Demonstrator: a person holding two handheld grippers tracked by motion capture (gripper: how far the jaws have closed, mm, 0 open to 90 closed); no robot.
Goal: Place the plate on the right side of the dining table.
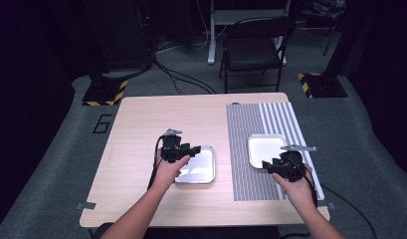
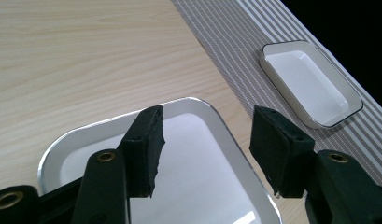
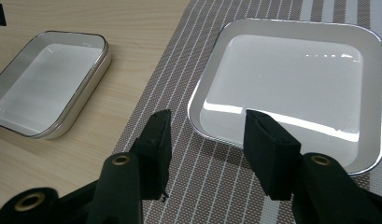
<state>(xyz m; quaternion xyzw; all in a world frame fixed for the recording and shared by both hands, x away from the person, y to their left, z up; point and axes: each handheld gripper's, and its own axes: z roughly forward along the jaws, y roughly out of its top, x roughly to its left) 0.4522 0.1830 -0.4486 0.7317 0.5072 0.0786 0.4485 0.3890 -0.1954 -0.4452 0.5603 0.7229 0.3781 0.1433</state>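
With both jaws apart and empty, the left hand-held gripper (image 2: 205, 149) over the tray (image 1: 207, 169) on the tabletop (image 1: 141, 119) and the right hand-held gripper (image 3: 205, 149) near the mat's (image 1: 243, 149) tray (image 3: 291, 79) should probably pinch a rim squarely.

Bare tabletop (image 1: 141, 119) left of trays (image 1: 198, 167).

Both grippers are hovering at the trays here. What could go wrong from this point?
1. The left gripper hangs open over the left tray; gripping its thin rim may tip or slide it on the bare table.
2. The right gripper is open near the right tray; a push could drag the mat.
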